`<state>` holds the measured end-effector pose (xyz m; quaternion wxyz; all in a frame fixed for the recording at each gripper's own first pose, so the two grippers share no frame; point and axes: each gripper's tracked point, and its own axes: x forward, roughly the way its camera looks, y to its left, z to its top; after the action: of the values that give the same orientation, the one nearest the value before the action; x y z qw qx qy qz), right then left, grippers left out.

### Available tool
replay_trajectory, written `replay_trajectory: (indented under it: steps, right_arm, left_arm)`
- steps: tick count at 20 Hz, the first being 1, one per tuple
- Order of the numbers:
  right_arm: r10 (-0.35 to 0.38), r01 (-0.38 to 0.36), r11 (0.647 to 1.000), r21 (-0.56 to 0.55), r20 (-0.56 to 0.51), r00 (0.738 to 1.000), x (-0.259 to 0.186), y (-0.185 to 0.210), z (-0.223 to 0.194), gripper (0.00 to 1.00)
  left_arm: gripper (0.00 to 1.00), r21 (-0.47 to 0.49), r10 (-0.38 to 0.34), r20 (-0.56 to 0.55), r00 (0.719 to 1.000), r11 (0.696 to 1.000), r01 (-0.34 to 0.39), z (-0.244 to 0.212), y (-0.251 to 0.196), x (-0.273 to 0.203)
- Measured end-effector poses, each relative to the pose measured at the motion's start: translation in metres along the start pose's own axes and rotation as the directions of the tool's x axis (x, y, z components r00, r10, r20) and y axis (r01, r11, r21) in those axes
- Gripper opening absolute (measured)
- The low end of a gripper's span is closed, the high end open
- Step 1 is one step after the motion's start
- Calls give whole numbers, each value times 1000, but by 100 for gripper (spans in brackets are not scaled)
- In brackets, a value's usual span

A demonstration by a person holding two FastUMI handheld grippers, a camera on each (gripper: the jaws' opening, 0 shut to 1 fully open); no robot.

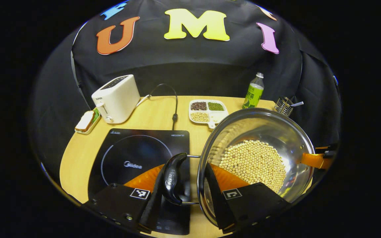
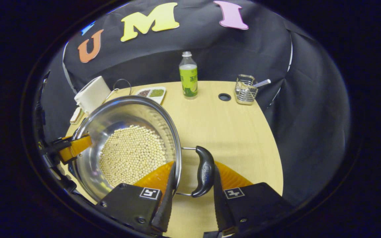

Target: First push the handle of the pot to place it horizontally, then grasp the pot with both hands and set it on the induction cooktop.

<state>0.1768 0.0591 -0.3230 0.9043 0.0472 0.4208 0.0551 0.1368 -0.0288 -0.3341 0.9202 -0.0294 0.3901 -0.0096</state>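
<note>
Pot (image 1: 260, 155), steel, holding pale beans (image 1: 253, 163), sits at table (image 1: 150, 114) level or just above it; cannot tell if it is lifted. 2 black side handles lie horizontal.

Left gripper (image 1: 182, 190): fingers straddle the pot's left handle (image 1: 172, 178), 1 outside it, 1 over the rim inside the pot. Looks clamped on the handle, though contact at the pads is hard to confirm.

Right gripper (image 2: 190, 195): same arrangement on the right handle (image 2: 203, 172), 1 finger at the rim, 1 outside the handle; reads as gripping.

Key relation: induction cooktop (image 1: 137, 158) lies to the pot's left, directly beneath and beyond the left gripper. Left hand is nearer; carry goes leftward, handle axis crossways.

Hidden: pot base, cooktop's near edge behind the fingers.

Judgement: keep level, beans could spill.
</note>
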Motion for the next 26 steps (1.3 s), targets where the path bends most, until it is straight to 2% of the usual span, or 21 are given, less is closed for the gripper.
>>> replay_trajectory:
  steps: [9, 16, 26]
  right_arm:
    - [60, -60, 998, -24, 7, 998, -9, 105, -8, 54]
    - [81, -81, 996, -19, -7, 997, 1, 178, -16, 54]
    - [92, -93, 996, -9, -35, 995, 24, 242, -12, 54]
  left_arm:
    - [65, -19, 65, 26, 998, 998, -65, -9, 105, -32]
    - [65, -32, 102, 19, 995, 994, -101, -16, 175, -31]
    - [65, -24, 116, 6, 993, 993, -116, -10, 234, -9]
